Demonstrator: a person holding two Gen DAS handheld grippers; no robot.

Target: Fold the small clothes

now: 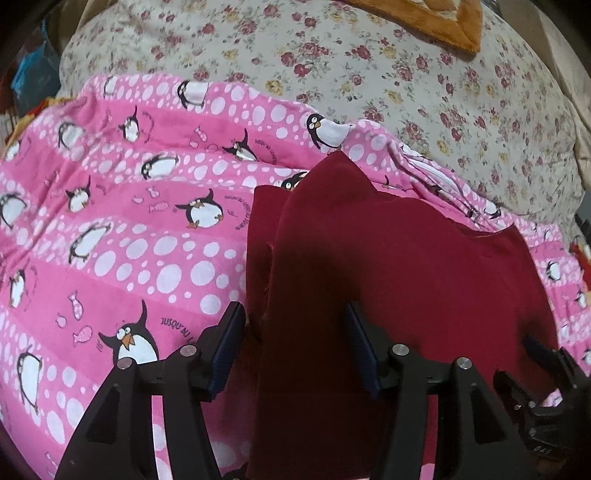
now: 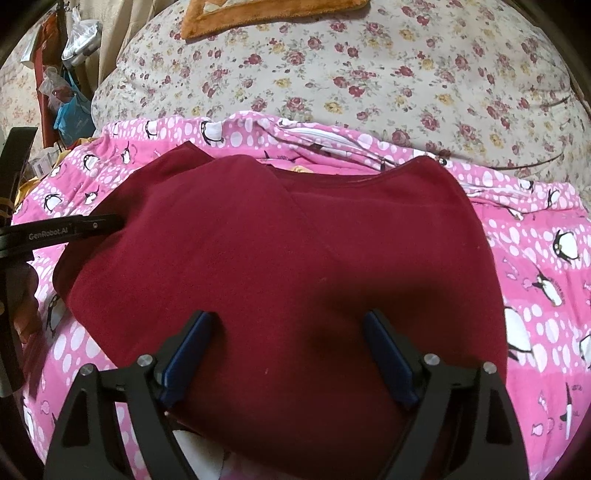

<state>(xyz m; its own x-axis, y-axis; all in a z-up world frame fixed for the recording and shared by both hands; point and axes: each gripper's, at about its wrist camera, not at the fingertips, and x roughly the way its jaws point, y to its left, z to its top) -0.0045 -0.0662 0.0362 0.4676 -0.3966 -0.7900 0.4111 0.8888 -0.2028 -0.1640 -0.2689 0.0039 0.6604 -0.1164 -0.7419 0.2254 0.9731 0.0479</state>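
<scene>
A dark red garment lies spread on a pink penguin-print blanket, its left part folded over the middle. In the left wrist view a fold of the dark red garment runs up between the fingers of my left gripper. The jaws stand apart, and the left pad is clear of the cloth. My right gripper hovers open over the garment's near part, nothing pinched between its blue pads. The left gripper shows at the garment's left edge in the right wrist view.
The blanket lies on a floral bedspread. An orange plush mat sits at the far side. Plastic bags and clutter hang beyond the bed's left edge. The right gripper's body shows at the left wrist view's lower right.
</scene>
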